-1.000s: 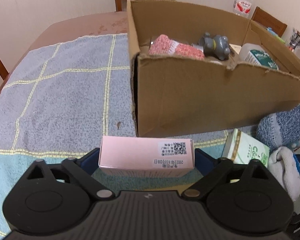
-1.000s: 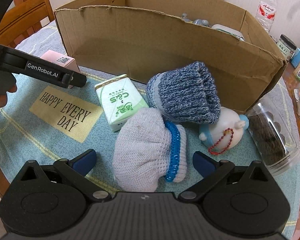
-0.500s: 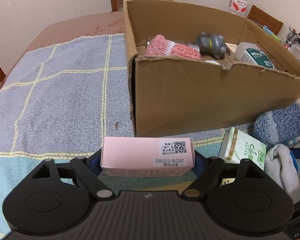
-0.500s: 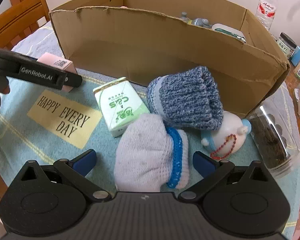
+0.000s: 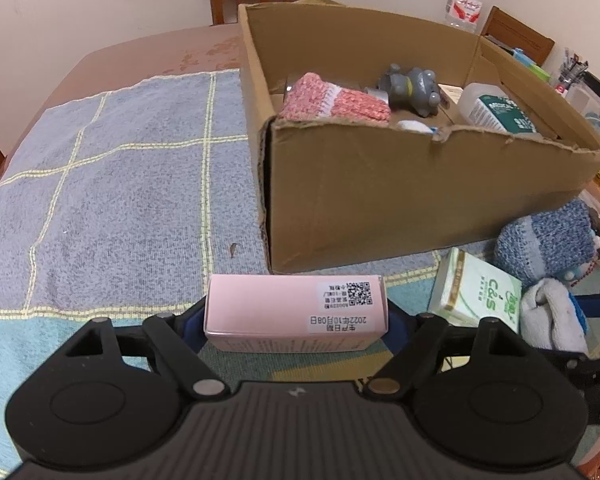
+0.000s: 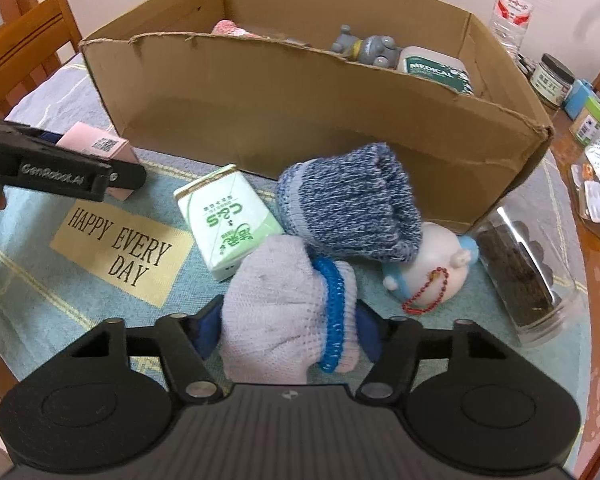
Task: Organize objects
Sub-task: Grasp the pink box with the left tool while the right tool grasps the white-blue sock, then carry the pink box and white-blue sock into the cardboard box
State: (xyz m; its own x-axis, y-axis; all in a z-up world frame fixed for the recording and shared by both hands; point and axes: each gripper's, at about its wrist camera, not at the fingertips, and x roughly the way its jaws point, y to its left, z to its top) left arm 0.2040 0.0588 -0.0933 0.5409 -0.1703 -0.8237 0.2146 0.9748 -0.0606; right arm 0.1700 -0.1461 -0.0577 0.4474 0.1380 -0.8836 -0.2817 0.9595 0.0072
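My left gripper point(image 5: 296, 322) is shut on a pink box point(image 5: 296, 312) and holds it just in front of the cardboard box point(image 5: 400, 200). The pink box also shows in the right wrist view point(image 6: 100, 146), beside the left gripper's black body. My right gripper point(image 6: 288, 332) is shut on a white sock with a blue band point(image 6: 288, 312) on the towel. The cardboard box point(image 6: 300, 108) holds a pink knit sock point(image 5: 332, 98), a grey toy point(image 5: 412, 88) and a white medical bottle point(image 5: 496, 110).
A green tissue pack point(image 6: 232, 220), a blue knit sock point(image 6: 348, 200), a white toy with a red chain point(image 6: 436, 268) and a clear jar lying on its side point(image 6: 528, 268) lie in front of the box. A water bottle point(image 6: 512, 12) and small jars stand at the right.
Both grippers closed: the left on the pink box, the right on the white sock. The left gripper has risen a little, so more of the box's inside shows.
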